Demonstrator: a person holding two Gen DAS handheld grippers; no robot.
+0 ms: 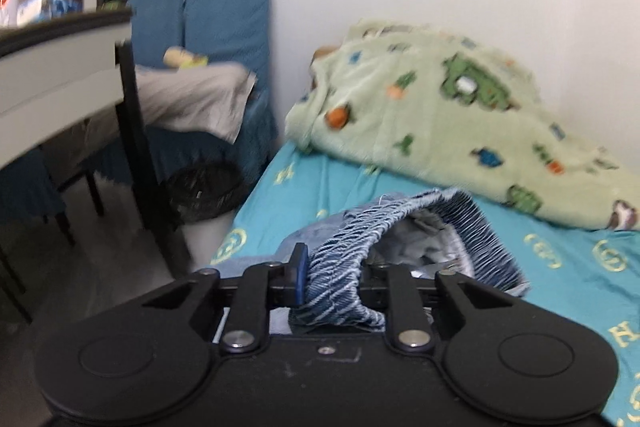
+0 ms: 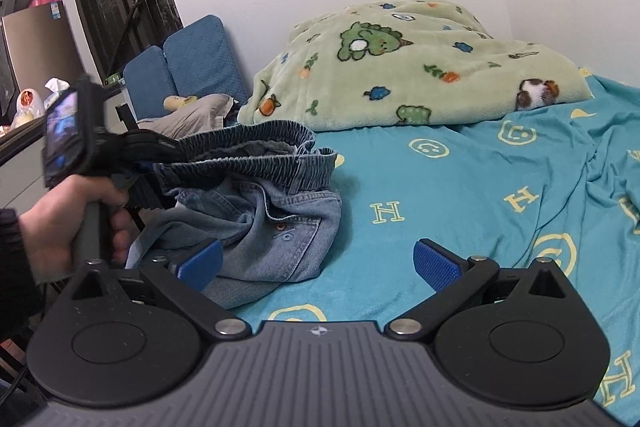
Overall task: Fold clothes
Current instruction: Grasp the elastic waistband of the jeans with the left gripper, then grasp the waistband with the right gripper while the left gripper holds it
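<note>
My left gripper (image 1: 332,283) is clamped on the elastic waistband of the faded blue denim garment (image 2: 256,223), holding that band up off the turquoise patterned bedsheet (image 2: 460,195) at about ten o'clock in my right wrist view. My right gripper (image 2: 318,265) hovers with jaws spread wide, its left blue pad (image 2: 202,261) against the crumpled denim. A pale green cartoon-print fleece blanket (image 2: 400,67) lies at twelve o'clock.

Right of the jeans (image 2: 256,211) the teal sheet (image 2: 460,203) lies bare and gives open room from the near edge to the green blanket (image 2: 400,67), which is heaped along the far side against the wall. The left gripper (image 2: 160,147), clamped on the waistband, blocks the jeans' left side. Beyond the bed's left edge stand a table (image 1: 60,67), blue chairs (image 1: 224,15) and a black bin (image 1: 204,191).
</note>
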